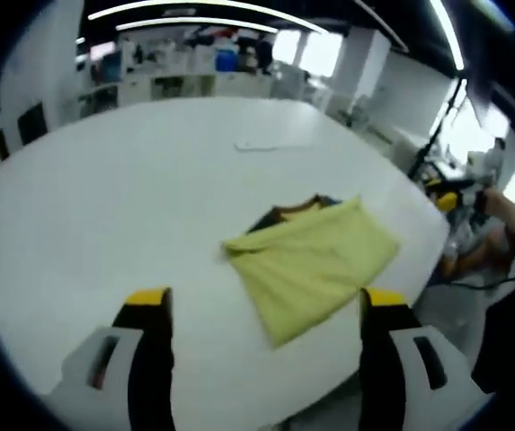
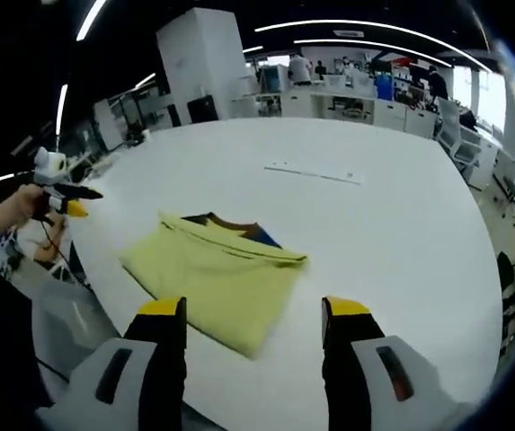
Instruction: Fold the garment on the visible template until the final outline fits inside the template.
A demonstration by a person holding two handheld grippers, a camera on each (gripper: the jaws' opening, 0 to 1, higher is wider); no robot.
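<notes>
Garment: yellow cloth, already folded into a compact, roughly 4-sided packet, lying flat on the white table.
Garment underside: a dark layer with an orange-brown edge shows at the far edge of the packet.
Template: a faint outline mark lies on the table beyond the garment, well apart from it. Whether this is the template cannot be confirmed.
Left gripper: jaws apart, nothing between them, raised above the table.
Right gripper: jaws apart, nothing between them, raised above the table.
Bearing from left gripper: garment at 1 o'clock in the left gripper view, its near corner between the 2 jaw tips.
Bearing from right gripper: garment at 11 o'clock in the right gripper view, its near corner just ahead of the jaw gap.
Long axis: in the left gripper view it runs from 7 o'clock to 1 o'clock; in the right gripper view from 10 o'clock to 4 o'clock.
Nearer gripper: judged about equal; each faces a near corner.
Containers: 0 on the table.
Background: shelving and a white pillar beyond the table; another person's hand with a yellow-tipped tool sits off the table edge.
Task state: judged close to complete, unless the packet must be moved onto the outline.
</notes>
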